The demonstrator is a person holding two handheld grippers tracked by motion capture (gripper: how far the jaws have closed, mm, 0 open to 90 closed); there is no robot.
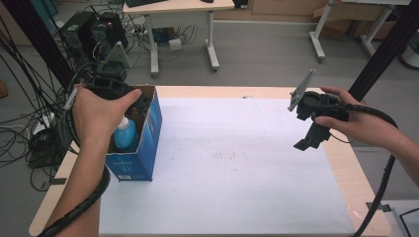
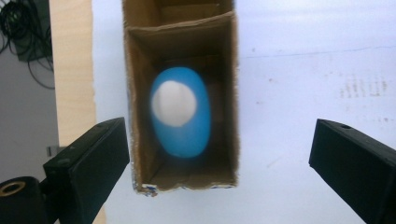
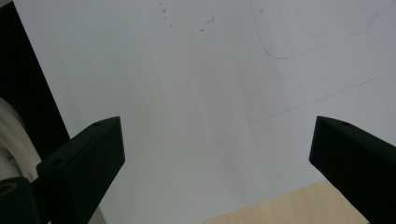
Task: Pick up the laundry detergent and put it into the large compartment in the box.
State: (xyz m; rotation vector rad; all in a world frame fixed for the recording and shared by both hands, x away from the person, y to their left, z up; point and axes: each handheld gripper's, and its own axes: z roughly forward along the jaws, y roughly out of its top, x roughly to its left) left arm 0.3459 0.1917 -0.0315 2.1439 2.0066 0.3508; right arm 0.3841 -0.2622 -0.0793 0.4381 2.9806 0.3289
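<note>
A blue bottle (image 1: 124, 134) with a white cap stands upright inside an open cardboard box (image 1: 146, 148) with blue outer sides, at the table's left edge. My left gripper (image 1: 132, 98) hangs above the box's open top, pointing down. In the left gripper view the bottle (image 2: 180, 112) sits well below inside the box (image 2: 229, 93), and the left gripper (image 2: 219, 140) is open with its jaws wide apart and nothing between them. My right gripper (image 1: 310, 140) hovers over the table's right side. It is open (image 3: 217, 135) above bare white sheet.
A white sheet (image 1: 237, 168) covers most of the wooden table (image 1: 346, 168), with faint pen outlines (image 3: 299, 51) on it. Behind the table stand a desk (image 1: 180, 29), black equipment (image 1: 94, 32) and tangled cables (image 1: 24, 113) on the floor at left.
</note>
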